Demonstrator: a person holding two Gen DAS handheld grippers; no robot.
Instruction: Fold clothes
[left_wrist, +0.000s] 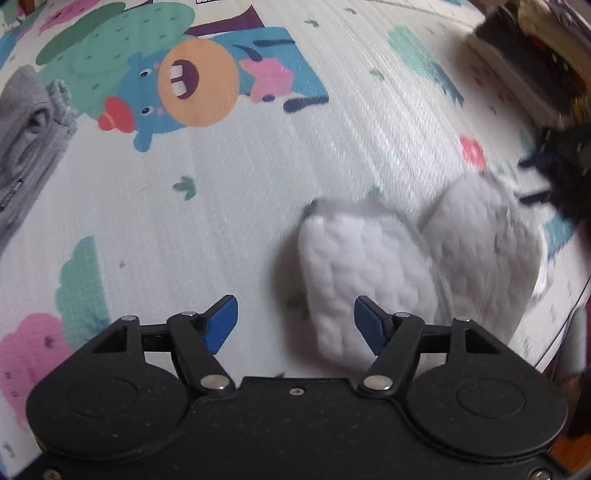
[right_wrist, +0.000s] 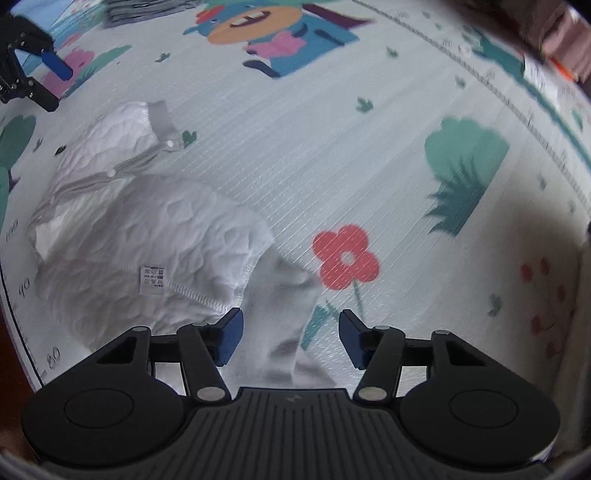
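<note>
- Left gripper (left_wrist: 295, 321): blue-padded fingers (left_wrist: 221, 323) spread wide, holding nothing; nothing lay between the pads but play mat.
- Right gripper (right_wrist: 290, 338): blue pads (right_wrist: 231, 338) likewise parted and empty; a loose flap of white cloth lay below the gap, contact with the pads not discernible.
- White quilted garment (right_wrist: 147, 240): lay crumpled on the mat, partly folded over itself, inner seam and a small care label (right_wrist: 151, 278) facing up, grey-trimmed placket with snaps toward its far end. In the left wrist view the same garment (left_wrist: 369, 269) sat just ahead of the right-hand finger, blurred.
- Play mat (left_wrist: 258, 192): pale, ribbed, printed with a blue cartoon animal (left_wrist: 184, 85), trees and a red flower (right_wrist: 345, 258); the flower sat just beside the garment's edge.
- Grey folded clothing (left_wrist: 29, 122): at the mat's left edge in the left wrist view, well apart from the white garment.
- Stack of dark and light items (left_wrist: 535, 62): at upper right of that view, blurred, not identifiable.
- Left gripper also visible at upper left of the right wrist view (right_wrist: 22, 70), above the mat.
</note>
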